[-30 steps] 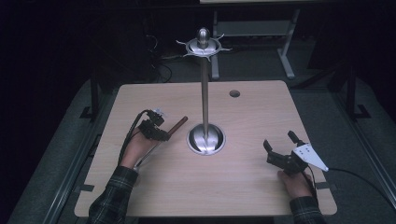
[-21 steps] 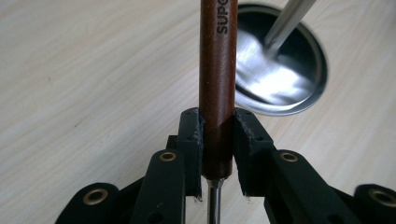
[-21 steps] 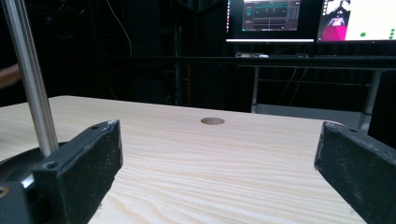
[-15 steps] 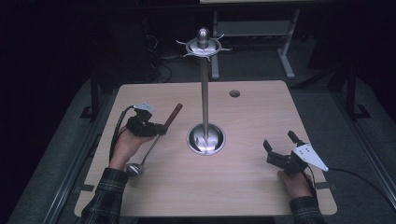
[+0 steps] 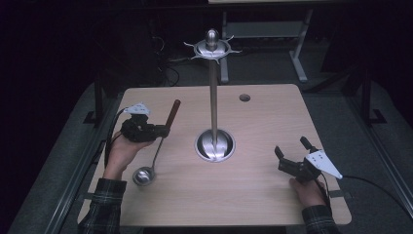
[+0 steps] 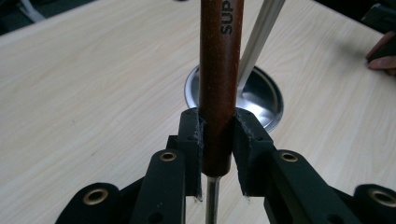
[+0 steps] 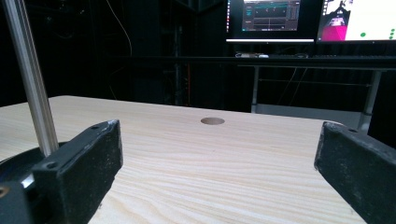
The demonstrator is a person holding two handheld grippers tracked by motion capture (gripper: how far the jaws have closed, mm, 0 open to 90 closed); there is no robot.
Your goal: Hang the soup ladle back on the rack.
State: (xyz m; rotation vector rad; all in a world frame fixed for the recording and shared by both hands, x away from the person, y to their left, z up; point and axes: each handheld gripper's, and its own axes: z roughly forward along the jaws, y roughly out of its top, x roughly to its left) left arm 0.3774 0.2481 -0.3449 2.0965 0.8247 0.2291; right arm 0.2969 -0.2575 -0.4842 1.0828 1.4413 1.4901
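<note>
Above the wooden surface, the left gripper has its jaws clamped on the ladle at its brown handle, bowl hanging low, left of the hook stand; the right gripper rests with jaws wide and empty.

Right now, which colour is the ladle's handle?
Reddish-brown wood, clearest in the left gripper view, on the ladle's handle.

1. We see a ladle with a smooth, reddish-brown wooden handle and a shiny metal bowl.
2. Beside it, the stand is polished, mirror-bright metal.
3. Under the stand, the table is pale, matt wood grain.
4. The left gripper grips with matt black, rough-edged pads.
</note>
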